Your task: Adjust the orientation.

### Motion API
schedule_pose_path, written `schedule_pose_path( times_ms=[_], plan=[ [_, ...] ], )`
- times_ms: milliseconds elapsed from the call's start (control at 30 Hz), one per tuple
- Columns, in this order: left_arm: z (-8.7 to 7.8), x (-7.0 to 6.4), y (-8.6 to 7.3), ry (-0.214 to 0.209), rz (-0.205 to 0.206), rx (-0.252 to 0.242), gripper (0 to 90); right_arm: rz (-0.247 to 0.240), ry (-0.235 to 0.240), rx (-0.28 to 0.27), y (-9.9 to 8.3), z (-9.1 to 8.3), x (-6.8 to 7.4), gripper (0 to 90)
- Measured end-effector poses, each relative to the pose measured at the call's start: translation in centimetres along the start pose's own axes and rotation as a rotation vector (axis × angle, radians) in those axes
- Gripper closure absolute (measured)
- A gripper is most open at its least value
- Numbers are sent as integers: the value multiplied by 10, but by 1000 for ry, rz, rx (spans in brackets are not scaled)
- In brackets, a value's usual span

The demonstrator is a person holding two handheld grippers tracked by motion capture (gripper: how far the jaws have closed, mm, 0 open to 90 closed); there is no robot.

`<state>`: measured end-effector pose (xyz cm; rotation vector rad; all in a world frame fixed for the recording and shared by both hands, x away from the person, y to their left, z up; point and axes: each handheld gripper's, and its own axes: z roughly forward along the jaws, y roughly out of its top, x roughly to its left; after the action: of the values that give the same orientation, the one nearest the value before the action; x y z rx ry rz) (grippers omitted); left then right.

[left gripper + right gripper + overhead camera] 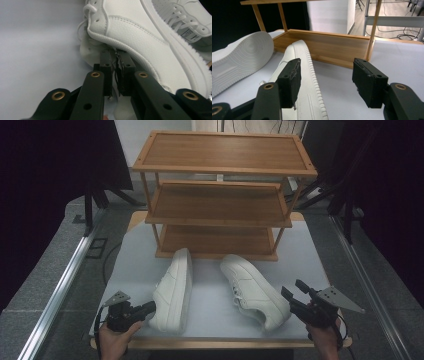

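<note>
Two white sneakers lie on the white table top (210, 320). The left sneaker (174, 290) rests on its side, sole to the right. The right sneaker (255, 292) stands upright, toe toward the rack. My left gripper (149, 308) is at the left sneaker's heel. Its jaws (116, 56) are shut, with the tips against the collar edge of that sneaker (140, 37). My right gripper (292, 288) sits open just right of the right sneaker's heel. In the right gripper view the gripper (328, 75) is empty, its left jaw over the sneaker's sole edge (308, 75).
A three-shelf wooden rack (220, 195) stands at the back of the table, shelves bare; its bottom shelf (324, 47) lies straight ahead of my right gripper. The left sneaker's ridged sole (242, 60) faces that gripper. Metal rails (60, 290) run along both table sides.
</note>
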<state>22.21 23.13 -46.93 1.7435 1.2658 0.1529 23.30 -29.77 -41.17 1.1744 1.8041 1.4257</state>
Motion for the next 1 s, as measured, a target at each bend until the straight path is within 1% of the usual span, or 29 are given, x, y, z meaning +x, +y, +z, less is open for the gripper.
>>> schedule_pose_path(
  times_ms=[67,167,200,267,333,400,467,500,533,667,700,733,833,867,900,933,967,1000],
  plan=[
    [0,-2,2,-7,12,-15,833,5,-10,-1,0,-2,-2,402],
    [1,-7,4,3,30,-43,830,17,-21,2,-1,-3,-7,402],
    [3,-8,5,-1,33,-55,828,23,-27,4,-2,-3,-8,402],
    [4,-9,5,-4,33,-61,827,25,-30,3,-3,-4,-9,402],
    [6,-11,6,-12,43,-68,826,29,-36,5,-4,-5,-10,402],
    [7,-11,7,-19,42,-69,823,29,-37,4,-4,-6,-10,402],
    [11,-12,8,-39,36,-64,820,31,-40,7,-5,-6,-10,403],
    [11,-12,8,-39,36,-64,817,32,-40,8,-5,-5,-10,403],
    [14,-13,8,-50,39,-54,814,31,-41,9,-6,-5,-10,402],
    [19,-16,9,-42,44,-50,813,33,-40,13,-6,-4,-10,403],
    [22,-20,11,-53,44,-56,815,30,-42,16,-7,-4,-9,402],
    [22,-20,11,-53,44,-56,814,30,-42,16,-7,-4,-9,402],
    [27,-29,17,-82,69,-58,810,34,-45,21,-9,-2,-11,402],
    [27,-29,17,-82,69,-58,810,35,-46,22,-9,-2,-11,403],
    [30,-31,19,-88,72,-54,810,35,-46,22,-9,-2,-11,403],
    [36,-34,20,-98,76,-48,810,36,-46,25,-10,-2,-11,403],
    [36,-34,20,-98,76,-48,823,36,-46,25,-10,-2,-11,403],
    [41,-37,21,-156,70,-67,823,35,-47,26,-10,-2,-11,402]
  ],
)
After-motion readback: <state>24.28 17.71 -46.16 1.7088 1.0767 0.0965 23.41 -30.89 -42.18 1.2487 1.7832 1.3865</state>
